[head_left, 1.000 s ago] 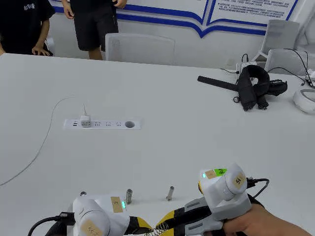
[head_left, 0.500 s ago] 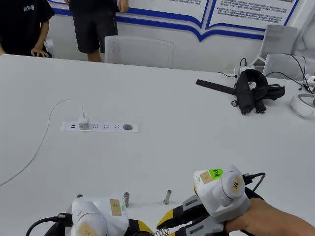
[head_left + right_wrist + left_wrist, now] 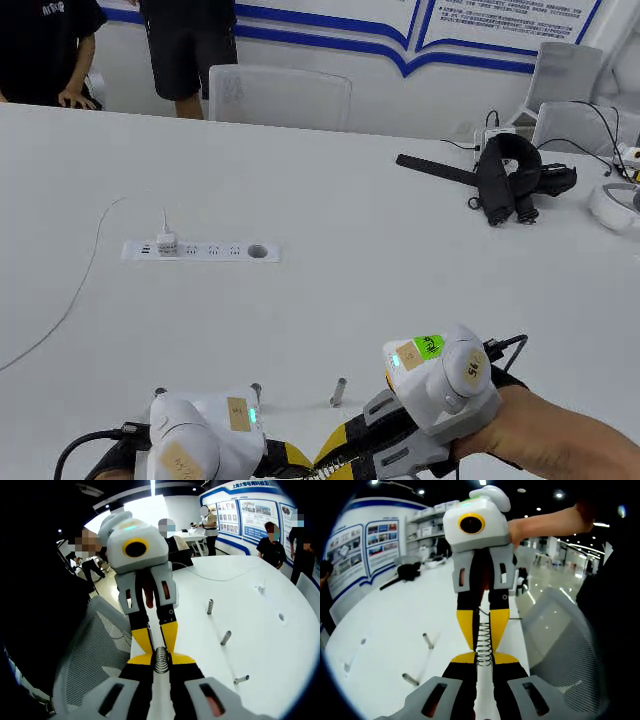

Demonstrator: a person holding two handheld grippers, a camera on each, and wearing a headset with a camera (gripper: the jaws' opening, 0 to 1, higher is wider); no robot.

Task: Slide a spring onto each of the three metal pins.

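1. The spring [image 3: 484, 640] is in the air between the two tongs, above the near edge of the white table [image 3: 400, 250], in front of the pins.
2. The left gripper [image 3: 484, 660] has its jaws narrow – the yellow tips pinch one end of the spring.
3. The right gripper [image 3: 160, 661] faces it tip to tip. Its jaws are also narrow and press on the spring from both sides, and the coil lies along the gap between them.
4. Three metal pins stand upright in a row close to the near edge: the right pin [image 3: 339, 391], the middle pin [image 3: 256, 388] and the left pin [image 3: 160, 391] (this one is half hidden behind the left gripper's body).
5. In the right gripper view the farthest pin looks ribbed – I cannot tell if a coil is on it.
6. A power strip [image 3: 200, 250] lies toward the middle of the table, with a white plug in its left end.
7. A black strap device [image 3: 505, 175] lies near the far right corner.
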